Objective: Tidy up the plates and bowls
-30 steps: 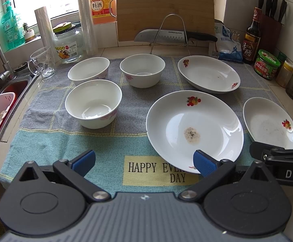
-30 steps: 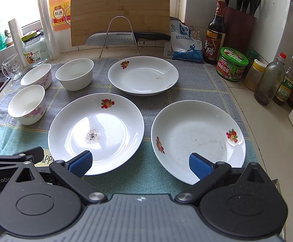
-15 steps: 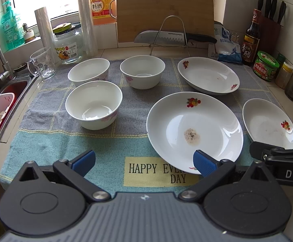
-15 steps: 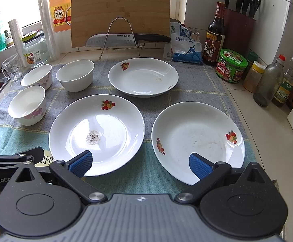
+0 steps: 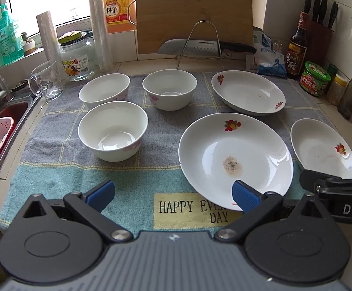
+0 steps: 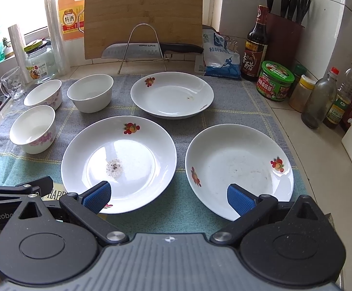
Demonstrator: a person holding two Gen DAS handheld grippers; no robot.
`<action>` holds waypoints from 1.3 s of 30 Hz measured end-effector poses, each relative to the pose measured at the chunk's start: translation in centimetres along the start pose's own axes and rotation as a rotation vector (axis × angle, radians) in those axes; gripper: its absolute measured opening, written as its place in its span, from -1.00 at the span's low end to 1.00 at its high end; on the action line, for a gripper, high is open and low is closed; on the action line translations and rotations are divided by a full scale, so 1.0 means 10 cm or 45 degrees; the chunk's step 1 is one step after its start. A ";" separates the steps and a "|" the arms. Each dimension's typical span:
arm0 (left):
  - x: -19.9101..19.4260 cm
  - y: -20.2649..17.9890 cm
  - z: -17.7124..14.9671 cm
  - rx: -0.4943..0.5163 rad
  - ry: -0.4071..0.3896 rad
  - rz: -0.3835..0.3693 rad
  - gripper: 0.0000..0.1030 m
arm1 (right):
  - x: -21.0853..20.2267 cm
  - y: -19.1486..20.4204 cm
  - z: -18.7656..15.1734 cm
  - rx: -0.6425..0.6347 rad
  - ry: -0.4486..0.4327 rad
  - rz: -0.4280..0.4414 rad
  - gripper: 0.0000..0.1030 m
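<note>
Three white plates with fruit prints lie on a grey and teal mat (image 5: 161, 131): a centre plate (image 5: 236, 155) with a speckled stain, a back plate (image 5: 247, 92), and a right plate (image 6: 239, 167). Three white bowls stand to the left: a near bowl (image 5: 112, 131), a back left bowl (image 5: 104, 91) and a back middle bowl (image 5: 169, 88). My left gripper (image 5: 173, 194) is open and empty over the mat's front edge. My right gripper (image 6: 168, 197) is open and empty, between the centre plate (image 6: 118, 162) and the right plate.
A cutting board (image 5: 192, 12), a knife on a wire rack (image 5: 197, 46), jars and a glass mug (image 5: 46, 80) line the back. The sink (image 5: 3, 126) is at the left. Bottles and a knife block (image 6: 282, 36) stand at the right.
Both grippers have moved slightly back from the dishes, so the view has shifted a little. The dishes have not moved.
</note>
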State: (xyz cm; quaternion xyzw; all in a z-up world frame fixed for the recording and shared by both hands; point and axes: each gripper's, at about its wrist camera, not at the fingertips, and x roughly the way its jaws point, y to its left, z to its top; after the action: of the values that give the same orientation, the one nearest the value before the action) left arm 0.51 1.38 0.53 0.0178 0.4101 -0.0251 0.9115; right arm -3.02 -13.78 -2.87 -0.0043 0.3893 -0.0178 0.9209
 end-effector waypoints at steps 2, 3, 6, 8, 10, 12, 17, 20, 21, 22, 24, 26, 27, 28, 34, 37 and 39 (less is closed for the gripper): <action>0.00 0.03 0.02 0.006 -0.008 -0.027 0.98 | -0.02 0.02 0.01 0.005 -0.016 -0.016 1.00; 0.00 0.05 0.02 0.011 -0.015 -0.046 0.98 | -0.03 0.02 0.01 0.008 -0.022 -0.022 1.00; 0.00 0.09 0.05 0.037 -0.039 -0.098 0.99 | -0.06 0.03 0.02 0.017 -0.045 -0.054 1.00; -0.01 0.11 0.07 0.059 -0.059 -0.138 0.98 | -0.07 0.04 0.02 0.019 -0.057 -0.063 1.00; -0.03 0.12 0.09 0.106 -0.087 -0.176 0.98 | -0.10 0.05 0.02 0.016 -0.072 -0.073 1.00; -0.04 0.13 0.11 0.147 -0.099 -0.190 0.98 | -0.13 0.07 0.01 0.002 -0.090 -0.096 1.00; 0.00 0.20 0.15 0.165 -0.085 -0.276 0.99 | -0.20 0.06 -0.03 0.009 -0.118 -0.153 1.00; 0.02 0.22 0.15 0.165 -0.106 -0.261 0.99 | -0.24 0.00 -0.06 0.002 -0.122 -0.203 1.00; 0.04 0.22 0.16 0.164 -0.100 -0.276 0.99 | -0.25 -0.03 -0.08 0.002 -0.127 -0.211 1.00; 0.06 0.23 0.16 0.162 -0.095 -0.291 0.99 | -0.26 -0.06 -0.09 0.003 -0.129 -0.215 1.00; 0.07 0.22 0.17 0.170 -0.098 -0.310 0.99 | -0.26 -0.15 -0.13 0.003 -0.130 -0.226 1.00; 0.09 0.19 0.18 0.178 -0.101 -0.316 0.99 | -0.23 -0.24 -0.18 0.005 -0.116 -0.249 1.00; 0.10 0.18 0.18 0.177 -0.098 -0.327 0.99 | -0.21 -0.28 -0.20 0.007 -0.113 -0.253 1.00; 0.12 0.16 0.19 0.173 -0.090 -0.342 0.99 | -0.18 -0.35 -0.23 0.013 -0.108 -0.253 1.00; 0.23 -0.07 0.25 0.179 -0.042 -0.350 0.99 | 0.06 -0.68 -0.37 0.046 -0.050 -0.210 1.00; 0.25 -0.21 0.26 0.210 -0.053 -0.325 0.99 | 0.21 -0.80 -0.41 0.050 -0.008 -0.168 1.00; 0.26 -0.33 0.29 0.247 -0.067 -0.318 0.99 | 0.33 -0.90 -0.45 0.057 0.023 -0.126 1.00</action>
State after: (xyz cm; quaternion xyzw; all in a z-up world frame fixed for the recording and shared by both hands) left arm 4.20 -2.13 0.46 0.0540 0.3807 -0.1783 0.9057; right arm -4.25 -22.83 -8.20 -0.0028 0.3964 -0.0721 0.9152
